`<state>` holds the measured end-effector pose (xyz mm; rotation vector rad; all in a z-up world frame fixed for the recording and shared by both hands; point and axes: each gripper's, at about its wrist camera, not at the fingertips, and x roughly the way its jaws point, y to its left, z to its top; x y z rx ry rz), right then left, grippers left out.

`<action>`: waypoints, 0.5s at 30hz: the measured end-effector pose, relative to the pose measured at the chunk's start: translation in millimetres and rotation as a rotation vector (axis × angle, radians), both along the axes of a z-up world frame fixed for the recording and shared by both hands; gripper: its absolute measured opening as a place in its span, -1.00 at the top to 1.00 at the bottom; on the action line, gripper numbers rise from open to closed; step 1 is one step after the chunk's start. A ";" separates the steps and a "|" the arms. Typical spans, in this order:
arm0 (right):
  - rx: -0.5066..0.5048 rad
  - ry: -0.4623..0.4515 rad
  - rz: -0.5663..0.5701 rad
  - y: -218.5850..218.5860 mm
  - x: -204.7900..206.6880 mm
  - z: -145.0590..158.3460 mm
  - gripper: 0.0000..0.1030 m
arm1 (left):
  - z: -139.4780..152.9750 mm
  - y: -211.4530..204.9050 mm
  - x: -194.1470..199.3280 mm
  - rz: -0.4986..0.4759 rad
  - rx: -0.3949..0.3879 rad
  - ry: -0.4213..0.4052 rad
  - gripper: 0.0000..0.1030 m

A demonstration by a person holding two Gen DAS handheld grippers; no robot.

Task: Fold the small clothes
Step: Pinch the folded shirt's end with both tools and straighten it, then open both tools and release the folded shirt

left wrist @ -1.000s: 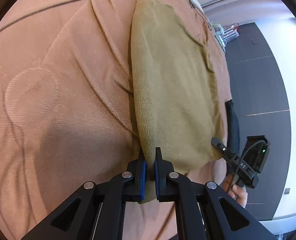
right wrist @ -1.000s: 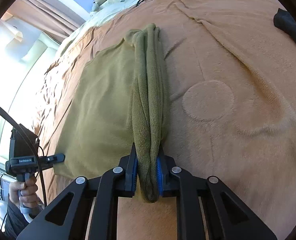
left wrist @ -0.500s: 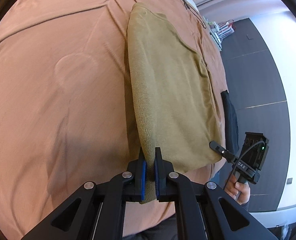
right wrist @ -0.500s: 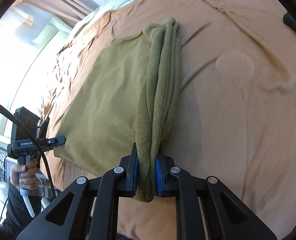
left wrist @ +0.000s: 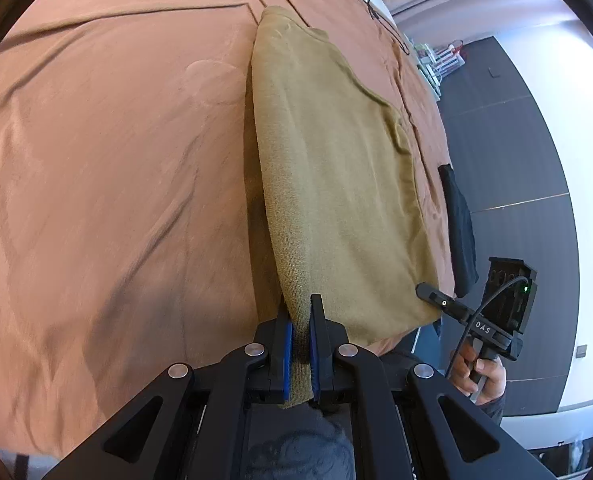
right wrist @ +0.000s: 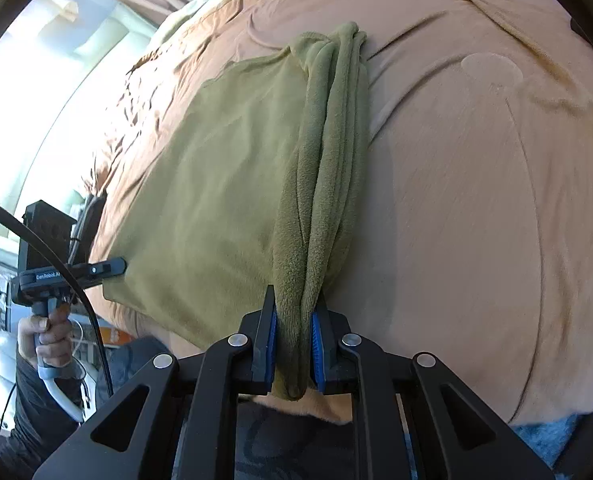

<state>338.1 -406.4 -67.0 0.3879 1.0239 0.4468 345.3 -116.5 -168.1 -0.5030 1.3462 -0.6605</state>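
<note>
Nearest, left gripper (left wrist: 300,344) fingers clenching on one edge of olive cloth (left wrist: 336,168). Right gripper (right wrist: 294,344) fingers pinching bunched folds of same cloth's opposite edge. Cloth stretching between both, lying folded on brown bedspread (left wrist: 116,140). Beyond, black item (left wrist: 458,232) resting near bed edge; round impression (right wrist: 492,68) showing in bedspread.
</note>
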 end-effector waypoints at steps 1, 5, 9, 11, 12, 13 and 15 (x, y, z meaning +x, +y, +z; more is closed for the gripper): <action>-0.005 0.003 0.006 3.2 1.3 0.3 0.78 | 0.1 2.4 -2.4 0.001 0.000 0.000 0.87; 0.003 -0.002 0.015 5.6 0.7 7.7 0.77 | 1.0 -4.1 3.9 0.012 0.013 0.010 0.83; 0.001 -0.033 -0.012 -5.4 4.1 15.8 0.03 | 0.5 -4.3 18.6 0.044 0.051 0.007 0.13; 0.022 -0.058 -0.034 -12.3 11.9 21.9 -0.30 | 2.3 -0.7 25.7 0.072 0.043 -0.016 -0.13; 0.030 -0.072 -0.042 -15.5 16.4 25.1 -0.31 | 3.2 -1.2 35.4 0.090 0.043 -0.030 -0.13; 0.039 -0.076 -0.047 -18.6 23.1 27.4 -0.31 | 3.0 -1.8 40.3 0.097 0.039 -0.034 -0.13; 0.049 -0.075 -0.060 -26.3 41.0 28.5 -0.31 | 0.7 -3.9 57.0 0.120 0.019 -0.038 -0.13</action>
